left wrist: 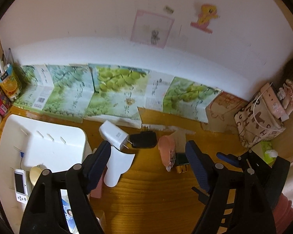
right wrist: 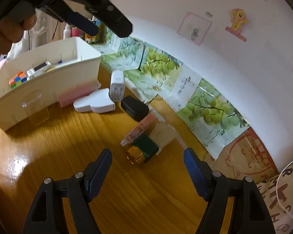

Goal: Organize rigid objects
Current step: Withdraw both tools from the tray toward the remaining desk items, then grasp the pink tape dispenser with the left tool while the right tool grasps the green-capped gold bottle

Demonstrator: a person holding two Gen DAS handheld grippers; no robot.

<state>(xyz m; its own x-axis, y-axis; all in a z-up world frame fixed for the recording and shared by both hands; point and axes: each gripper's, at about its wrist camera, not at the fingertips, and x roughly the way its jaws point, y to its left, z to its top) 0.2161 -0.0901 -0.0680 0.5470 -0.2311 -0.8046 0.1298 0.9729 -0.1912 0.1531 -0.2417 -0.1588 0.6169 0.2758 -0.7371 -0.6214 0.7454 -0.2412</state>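
A white bin (left wrist: 54, 136) (right wrist: 68, 74) stands at the left of the wooden desk and holds a colour cube (right wrist: 17, 79), a small white device (left wrist: 20, 183) and a round tin. Loose on the desk lie a white charger (left wrist: 114, 135) (right wrist: 117, 86), a flat white piece (left wrist: 118, 165) (right wrist: 96, 102), a black adapter (left wrist: 143, 139) (right wrist: 134, 108), a pink tape dispenser (left wrist: 167, 152) (right wrist: 141, 129) and a green bottle with a gold cap (right wrist: 142, 152). My left gripper (left wrist: 146, 156) is open and empty above them. My right gripper (right wrist: 147, 159) is open and empty just short of the green bottle.
Grape-print cartons (left wrist: 111, 89) line the wall at the back. A printed fabric bag (left wrist: 259, 122) and a tissue pack (left wrist: 267, 152) sit at the right. A juice carton (left wrist: 8, 81) and bottles stand at the far left. A clear holder (right wrist: 37, 109) hangs on the bin's front.
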